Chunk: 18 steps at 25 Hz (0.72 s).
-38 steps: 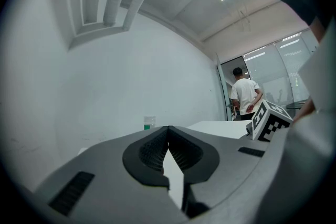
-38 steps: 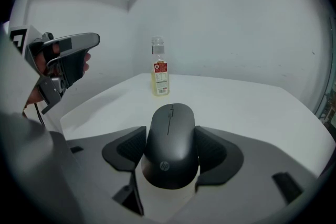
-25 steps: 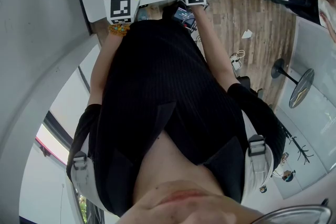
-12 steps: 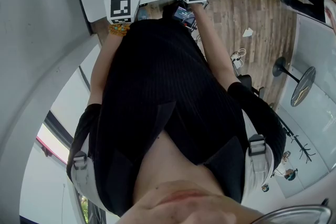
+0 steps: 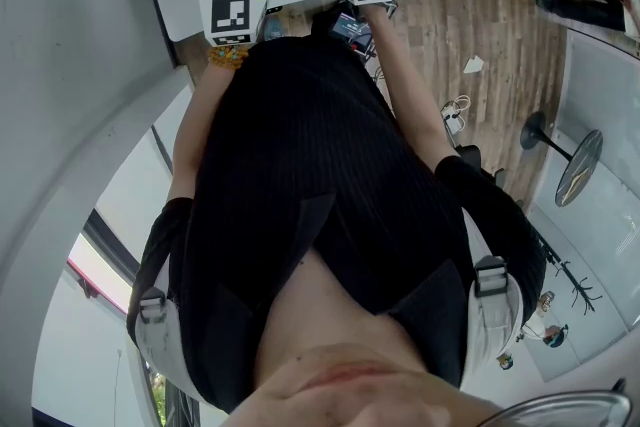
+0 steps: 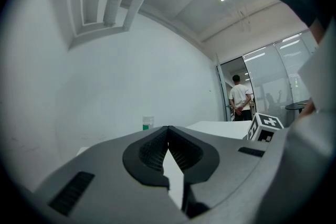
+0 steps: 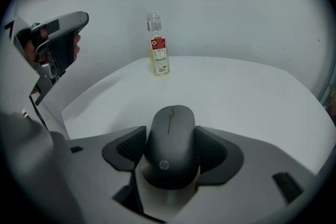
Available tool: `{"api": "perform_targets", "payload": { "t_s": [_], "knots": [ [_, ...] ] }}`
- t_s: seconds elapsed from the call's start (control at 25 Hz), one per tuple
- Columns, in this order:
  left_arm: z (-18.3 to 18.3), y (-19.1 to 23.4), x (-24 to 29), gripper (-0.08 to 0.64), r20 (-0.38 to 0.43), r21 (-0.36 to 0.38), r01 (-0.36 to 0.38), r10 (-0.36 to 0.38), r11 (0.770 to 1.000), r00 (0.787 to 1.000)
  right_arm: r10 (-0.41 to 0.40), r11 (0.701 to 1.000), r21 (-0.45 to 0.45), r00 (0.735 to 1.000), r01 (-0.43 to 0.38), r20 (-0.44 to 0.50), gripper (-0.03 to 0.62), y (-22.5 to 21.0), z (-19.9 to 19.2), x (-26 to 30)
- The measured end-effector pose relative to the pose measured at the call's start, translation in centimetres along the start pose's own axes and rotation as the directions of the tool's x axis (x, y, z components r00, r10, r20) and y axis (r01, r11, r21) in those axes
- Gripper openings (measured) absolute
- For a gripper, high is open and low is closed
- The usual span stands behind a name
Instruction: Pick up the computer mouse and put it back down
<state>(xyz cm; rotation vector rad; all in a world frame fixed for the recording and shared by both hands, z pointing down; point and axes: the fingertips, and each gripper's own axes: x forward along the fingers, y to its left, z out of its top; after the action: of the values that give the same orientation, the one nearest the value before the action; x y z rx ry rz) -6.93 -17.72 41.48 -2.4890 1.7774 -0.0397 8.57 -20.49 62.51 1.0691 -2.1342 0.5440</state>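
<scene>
My right tool [image 7: 170,157] is pinching the black HP computer mouse [image 7: 170,128] by its sides, over the white tabletop [image 7: 247,92], with a drink bottle [image 7: 158,55] well beyond it. My left tool [image 6: 168,139] is pressed together on nothing, idle. The grasp looks made, I can't tell if the mouse is clear of the surface, and I judge set-down and release are left.

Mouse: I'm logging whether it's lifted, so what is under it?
The white table spreads beneath the mouse, held between the right hand-held gripper's jaws. Its underside is covered, so contact with the table cannot be seen.
</scene>
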Motion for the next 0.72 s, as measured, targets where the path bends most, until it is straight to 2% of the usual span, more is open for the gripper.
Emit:
{"api": "perform_targets", "payload": {
  "t_s": [0.4, 0.72],
  "knots": [
    [-0.1, 0.01, -0.09, 0.014, -0.002, 0.002, 0.0, 0.0, 1.0, 1.0, 0.001, 1.0, 0.007, 0.999, -0.001, -0.04, 0.281, -0.11, 0.3, -0.15],
    [-0.23, 0.47, -0.2, 0.014, -0.002, -0.005, -0.011, 0.011, 1.0, 1.0, 0.038, 0.999, -0.012, 0.999, -0.039, -0.02, 0.282, 0.41, 0.3, 0.08]
  ]
}}
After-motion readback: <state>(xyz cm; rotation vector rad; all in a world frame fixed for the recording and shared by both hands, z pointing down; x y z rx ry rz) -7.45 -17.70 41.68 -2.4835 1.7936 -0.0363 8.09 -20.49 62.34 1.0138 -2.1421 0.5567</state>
